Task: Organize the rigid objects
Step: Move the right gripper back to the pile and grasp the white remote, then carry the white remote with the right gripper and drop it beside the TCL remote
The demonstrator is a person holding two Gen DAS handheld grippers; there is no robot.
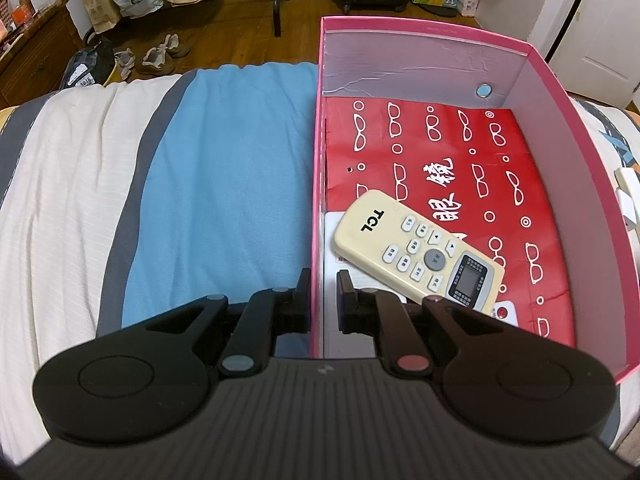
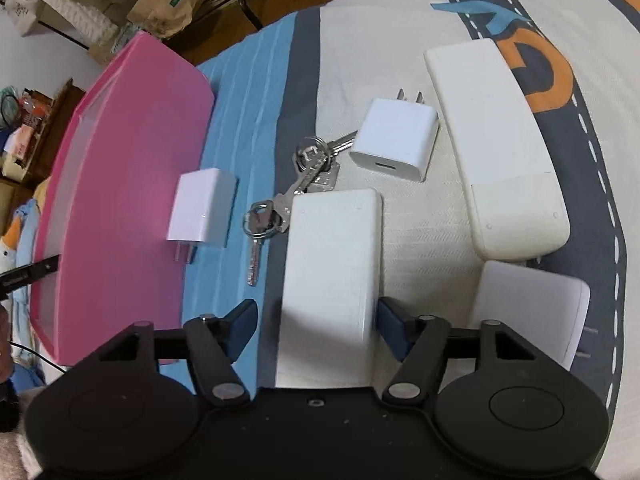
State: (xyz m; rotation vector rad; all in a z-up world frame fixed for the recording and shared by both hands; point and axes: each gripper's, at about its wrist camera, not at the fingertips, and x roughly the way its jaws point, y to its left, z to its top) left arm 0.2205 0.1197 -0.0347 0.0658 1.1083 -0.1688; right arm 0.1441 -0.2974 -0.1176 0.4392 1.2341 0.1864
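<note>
Left gripper (image 1: 323, 300) clamped the pink box (image 1: 424, 26) wall, steadying it; right gripper (image 2: 318, 328), jaws apart, straddled a white block (image 2: 332, 264) for pickup.

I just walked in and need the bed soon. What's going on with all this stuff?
A person is tidying small items into a pink box using two handheld grippers. The left gripper is clamped on the box's side wall, steadying it; a TCL remote already lies inside. The right gripper straddles a white block on the bedspread, jaws not fully closed. Keys, chargers and another remote still wait outside.
</note>
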